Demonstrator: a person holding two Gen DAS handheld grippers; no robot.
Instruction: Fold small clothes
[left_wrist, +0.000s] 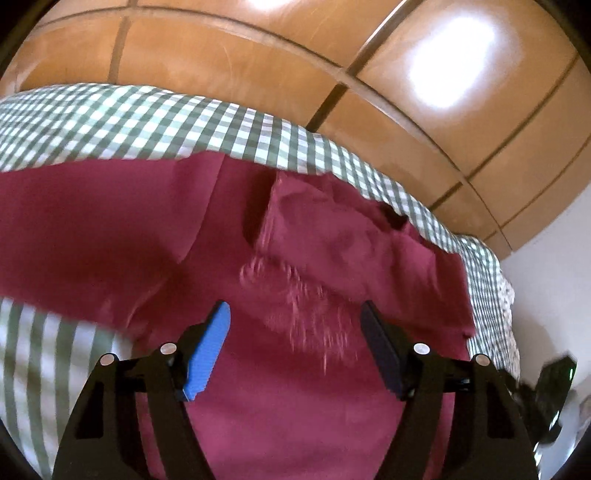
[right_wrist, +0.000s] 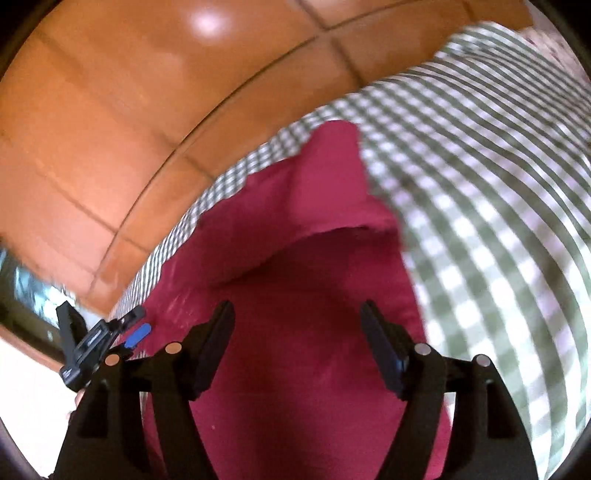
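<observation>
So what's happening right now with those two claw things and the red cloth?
Left gripper open, holding nothing. Right gripper open, empty too. Red garment lies partly folded on the checked cloth. Nothing in the way.

A dark red garment (left_wrist: 332, 258) fills the middle and lower part of the left wrist view, spread out but rumpled. One flap folds over across the centre right, with a dark slit just left of it near the upper centre. A blurred pale patch, maybe a print, sits at lower centre. In the right wrist view the same red cloth (right_wrist: 295, 295) runs from upper centre down to the bottom edge, a raised fold curving across the middle.
</observation>
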